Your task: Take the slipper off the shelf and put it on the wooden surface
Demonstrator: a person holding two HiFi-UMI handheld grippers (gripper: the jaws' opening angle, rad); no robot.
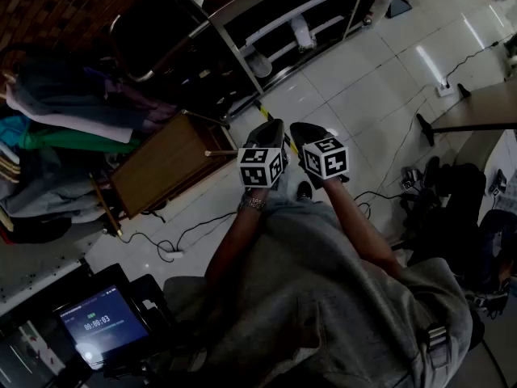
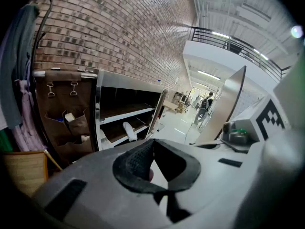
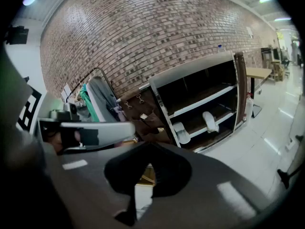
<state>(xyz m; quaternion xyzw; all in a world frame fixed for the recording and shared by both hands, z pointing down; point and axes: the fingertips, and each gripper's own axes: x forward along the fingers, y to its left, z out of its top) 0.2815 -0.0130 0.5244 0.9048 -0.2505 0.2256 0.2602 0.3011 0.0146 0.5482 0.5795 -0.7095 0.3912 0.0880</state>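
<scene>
Hovering over the pale tiled floor point(image 1: 363, 79), the left claw point(image 1: 271, 132) and the right claw point(image 1: 305, 133) are held side by side, pointing toward 12 o'clock in the head view. In the left gripper view the left claw point(image 2: 159, 175) is seen with its jaws brought together, and nothing is gripped between them. The right claw point(image 3: 147, 175) is likewise closed and empty in its own view.

The slipper point(image 1: 257, 63) (white, toe outward) is seen lying on the lower board of the dark shelf point(image 1: 283, 18), which is set against a brick wall point(image 3: 143, 32) at 12 o'clock, well apart from both claws. A second slipper point(image 1: 303, 35) is seen on the same board, toward 1 o'clock of the first. Both are also shown in the right gripper view: the slipper point(image 3: 181, 132) and the second slipper point(image 3: 209, 120).

The wooden surface point(image 1: 166, 162) is found at 9 o'clock of the claws, with nothing on its top. A clothes rack point(image 1: 65, 111) hung with garments is placed beyond it at 9 to 10 o'clock. A brown hanging organiser point(image 3: 138, 111) is fixed beside the shelf. Cables point(image 1: 174, 245) are trailed across the floor, and a lit screen point(image 1: 97, 323) is seen at 7 o'clock.
</scene>
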